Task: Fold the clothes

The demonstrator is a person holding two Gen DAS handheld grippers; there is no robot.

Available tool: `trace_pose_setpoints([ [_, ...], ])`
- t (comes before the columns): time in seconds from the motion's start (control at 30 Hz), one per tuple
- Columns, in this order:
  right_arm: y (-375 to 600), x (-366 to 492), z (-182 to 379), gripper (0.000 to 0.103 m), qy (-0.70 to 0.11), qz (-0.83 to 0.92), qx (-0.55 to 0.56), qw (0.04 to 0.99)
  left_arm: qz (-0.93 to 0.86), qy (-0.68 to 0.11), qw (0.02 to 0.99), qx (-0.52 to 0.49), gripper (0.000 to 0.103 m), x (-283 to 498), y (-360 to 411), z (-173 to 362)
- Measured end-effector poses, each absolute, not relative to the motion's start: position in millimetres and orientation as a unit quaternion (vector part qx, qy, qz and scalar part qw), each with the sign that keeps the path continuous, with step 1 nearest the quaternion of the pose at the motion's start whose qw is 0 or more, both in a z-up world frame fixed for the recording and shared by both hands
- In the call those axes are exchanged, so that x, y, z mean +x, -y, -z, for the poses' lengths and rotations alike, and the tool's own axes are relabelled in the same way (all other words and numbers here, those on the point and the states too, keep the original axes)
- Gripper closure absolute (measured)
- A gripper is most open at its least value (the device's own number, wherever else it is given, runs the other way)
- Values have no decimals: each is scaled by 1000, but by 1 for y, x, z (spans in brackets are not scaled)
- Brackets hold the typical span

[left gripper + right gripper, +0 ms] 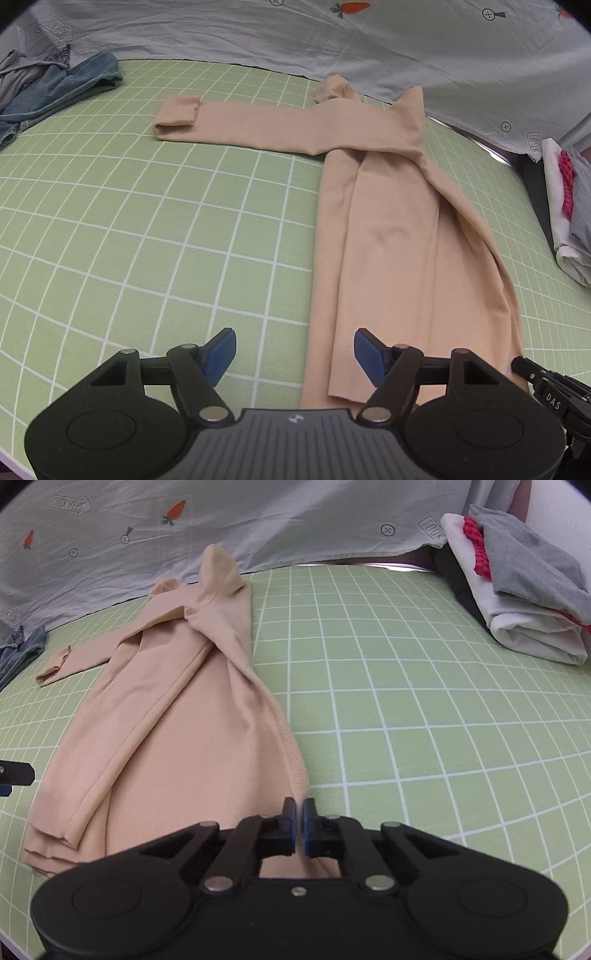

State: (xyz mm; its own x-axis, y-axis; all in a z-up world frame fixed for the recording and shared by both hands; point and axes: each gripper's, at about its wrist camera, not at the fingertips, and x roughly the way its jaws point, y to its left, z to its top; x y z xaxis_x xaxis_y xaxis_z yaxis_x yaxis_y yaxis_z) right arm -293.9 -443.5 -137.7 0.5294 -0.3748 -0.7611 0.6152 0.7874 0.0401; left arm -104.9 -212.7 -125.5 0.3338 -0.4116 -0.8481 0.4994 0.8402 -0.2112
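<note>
A beige long-sleeved top (388,240) lies folded lengthwise into a narrow strip on the green grid mat (147,221). One sleeve (240,122) stretches out to the left. My left gripper (295,354) is open and hovers over the top's near left hem, one blue pad above the mat and the other above the cloth. In the right wrist view the top (177,720) runs down to my right gripper (299,812). Its pads are pressed together on the cloth's near right edge.
A blue and grey heap of clothes (62,92) sits at the mat's far left. A folded stack in white, grey and pink (524,590) sits at the far right. A grey printed sheet (258,517) hangs behind the mat (406,701).
</note>
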Motion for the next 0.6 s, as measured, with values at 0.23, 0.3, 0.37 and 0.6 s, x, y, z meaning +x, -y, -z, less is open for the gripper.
trace_pose_setpoints([
  [0.23, 397, -296, 100, 100, -369, 306, 35, 877, 281, -503, 815, 57, 32, -112, 190, 117],
  [0.3, 385, -290, 94, 100, -363, 294, 37, 883, 283, -504, 814, 64, 32, -112, 182, 116],
  [0.37, 373, -284, 91, 100, -360, 281, 42, 888, 281, -504, 814, 68, 32, -111, 172, 115],
  [0.6, 344, -258, 114, 99, -381, 251, 80, 886, 256, -510, 818, 71, 31, -101, 131, 114],
])
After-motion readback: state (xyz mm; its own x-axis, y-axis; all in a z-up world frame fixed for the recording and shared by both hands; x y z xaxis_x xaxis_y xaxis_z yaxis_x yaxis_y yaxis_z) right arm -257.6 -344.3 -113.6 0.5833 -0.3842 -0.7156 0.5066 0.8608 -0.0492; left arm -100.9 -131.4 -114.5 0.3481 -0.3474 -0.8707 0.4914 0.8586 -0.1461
